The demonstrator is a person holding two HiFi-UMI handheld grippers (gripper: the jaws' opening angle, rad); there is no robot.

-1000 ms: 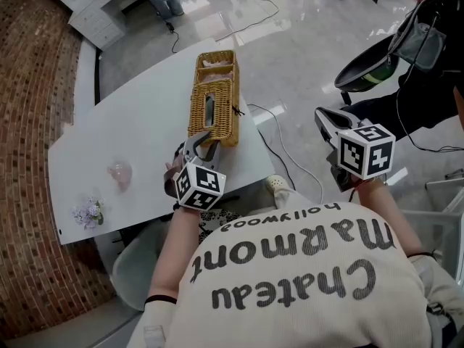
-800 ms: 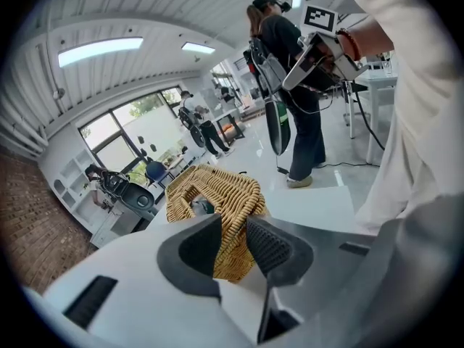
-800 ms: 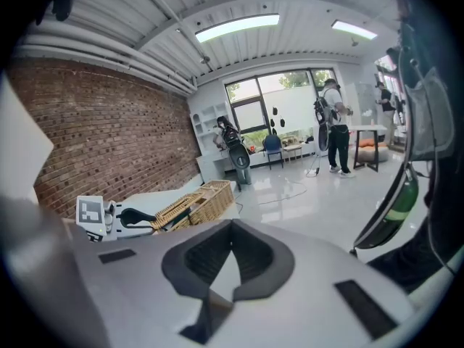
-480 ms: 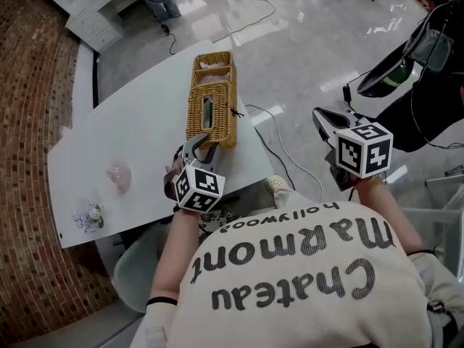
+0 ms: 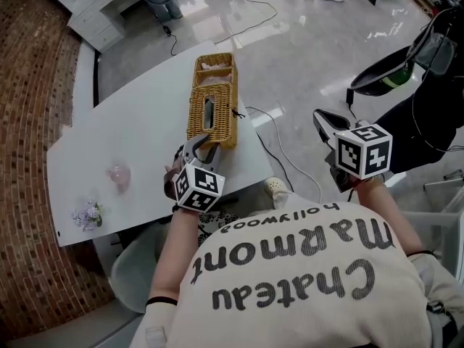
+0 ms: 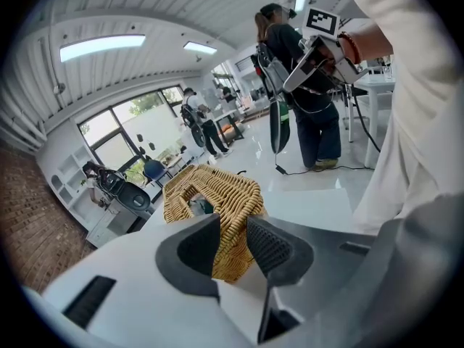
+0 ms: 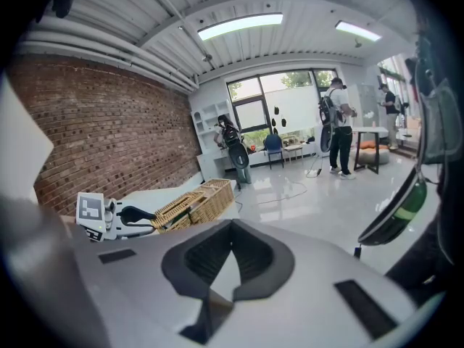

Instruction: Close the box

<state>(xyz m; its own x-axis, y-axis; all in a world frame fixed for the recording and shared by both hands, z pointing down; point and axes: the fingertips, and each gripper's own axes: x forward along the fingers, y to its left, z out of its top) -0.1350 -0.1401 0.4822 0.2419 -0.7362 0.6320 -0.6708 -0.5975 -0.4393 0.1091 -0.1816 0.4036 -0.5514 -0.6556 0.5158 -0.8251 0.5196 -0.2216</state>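
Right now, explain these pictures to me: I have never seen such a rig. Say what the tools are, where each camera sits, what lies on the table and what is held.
There is no robot here. A person holds a two-jaw gripper in each hand. One picture comes from a camera on the person's head, looking steeply down. The other two come from cameras that ride on the grippers and look along their jaws. On the white table lie a wicker box, a small pink thing and a little purple sprig. The left gripper appears to pinch the box's near end. The right gripper hangs beside the table, over the floor, jaws together and empty.
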